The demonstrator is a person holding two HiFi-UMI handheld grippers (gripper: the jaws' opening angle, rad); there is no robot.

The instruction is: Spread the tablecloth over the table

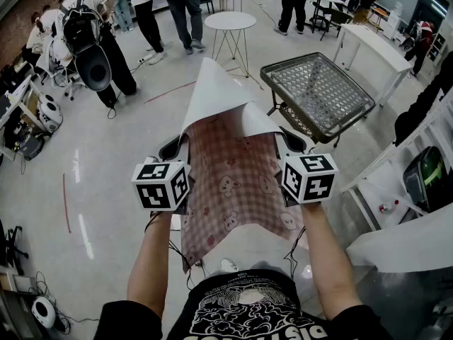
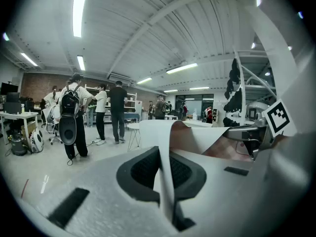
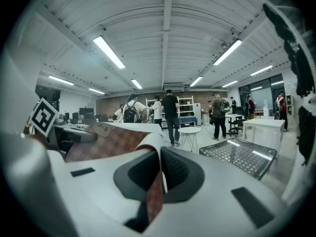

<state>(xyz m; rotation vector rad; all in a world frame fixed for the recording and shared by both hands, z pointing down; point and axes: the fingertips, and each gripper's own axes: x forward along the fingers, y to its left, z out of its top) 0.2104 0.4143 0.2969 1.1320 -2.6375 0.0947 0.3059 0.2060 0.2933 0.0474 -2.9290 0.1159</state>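
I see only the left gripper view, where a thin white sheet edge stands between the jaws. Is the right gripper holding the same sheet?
Observer: Yes. The right gripper is shut on the right edge of the pink checked tablecloth with bear prints.
Operator: What stands ahead of us?
Observer: A dark-framed table with a textured clear top, ahead and to the right; the cloth does not touch it.
Operator: Does the cloth hang free?
Observer: Its near end hangs down between the person's forearms.
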